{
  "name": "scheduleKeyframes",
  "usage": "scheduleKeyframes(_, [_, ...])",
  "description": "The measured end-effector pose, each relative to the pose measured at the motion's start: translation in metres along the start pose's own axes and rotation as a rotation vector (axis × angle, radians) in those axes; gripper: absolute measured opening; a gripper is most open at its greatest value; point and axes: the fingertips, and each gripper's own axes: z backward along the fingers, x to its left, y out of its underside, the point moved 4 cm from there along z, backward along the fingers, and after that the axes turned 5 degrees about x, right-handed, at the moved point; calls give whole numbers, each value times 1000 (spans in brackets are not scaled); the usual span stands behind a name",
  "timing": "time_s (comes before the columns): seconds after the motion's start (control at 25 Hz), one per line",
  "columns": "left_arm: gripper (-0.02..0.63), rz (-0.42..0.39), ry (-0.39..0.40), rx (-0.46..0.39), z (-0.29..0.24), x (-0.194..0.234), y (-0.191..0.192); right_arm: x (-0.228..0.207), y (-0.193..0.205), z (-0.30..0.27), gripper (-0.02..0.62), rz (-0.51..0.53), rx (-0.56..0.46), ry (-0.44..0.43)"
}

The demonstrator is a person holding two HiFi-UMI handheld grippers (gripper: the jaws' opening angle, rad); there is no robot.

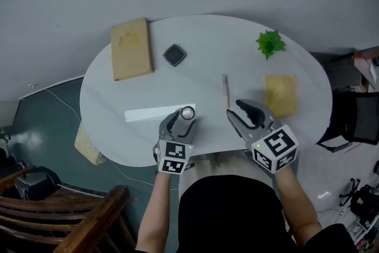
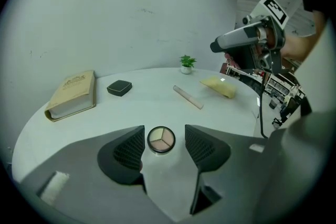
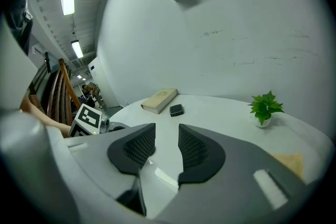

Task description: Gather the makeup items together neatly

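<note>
While the left gripper's (image 1: 179,121) jaws stand wide apart around the round eyeshadow pot (image 2: 160,139) near the worktop's (image 1: 207,38) front edge, the right gripper's (image 3: 163,147) jaws are part-open and empty. That pot looks light, hard and slick, so I'd pinch it across the rim.

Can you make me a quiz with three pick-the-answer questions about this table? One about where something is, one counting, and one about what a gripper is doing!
1. Where is the round palette?
A) lifted in the air
B) on the table between the left gripper's fingers
C) hidden from sight

2. How many shades does it hold?
A) two
B) three
C) five

3. The right gripper's fingers are:
A) squeezed together
B) gripping something
C) apart, with nothing between

Answers:
1 B: the left gripper view shows it lying between the open fingers, untouched.
2 B: three wedges show in the pan.
3 C: the right gripper view shows an empty gap.
</note>
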Motion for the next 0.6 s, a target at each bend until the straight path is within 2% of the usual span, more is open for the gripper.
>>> scheduleKeyframes(0.24, [241, 3, -19, 55, -15, 2, 10, -6, 8, -6, 140, -4, 24, -23])
scheduleKeyframes(0.6, [240, -50, -13, 83, -29, 0, 15, 0, 20, -15, 139, -24, 41, -44])
